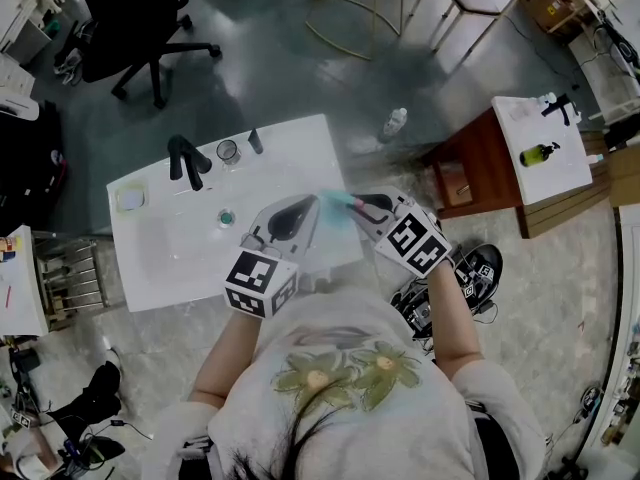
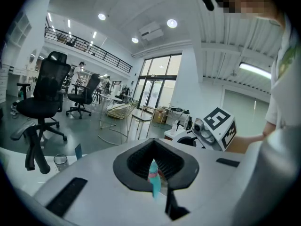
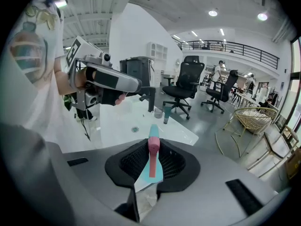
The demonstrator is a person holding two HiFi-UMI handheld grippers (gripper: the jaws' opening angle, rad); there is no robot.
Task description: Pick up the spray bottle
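The spray bottle (image 1: 331,202) has a teal head, a pink trigger and a pale clear body, and it hangs over the near edge of the white table (image 1: 180,258) between my two grippers. My left gripper (image 1: 306,210) comes from the left and is shut on the spray bottle's teal tip (image 2: 154,177). My right gripper (image 1: 362,206) comes from the right and is shut on the head, with the pink trigger (image 3: 153,149) upright between its jaws. The right gripper's marker cube (image 2: 217,125) shows in the left gripper view. Most of the bottle's body is hidden by the grippers.
On the table stand a black two-armed fixture (image 1: 187,160), a glass (image 1: 228,151), a small dark bottle (image 1: 255,141) and a small teal round thing (image 1: 226,217). A bottle (image 1: 395,122) stands on the floor beyond. A side table (image 1: 520,138) with a yellow-green bottle (image 1: 540,153) is at right.
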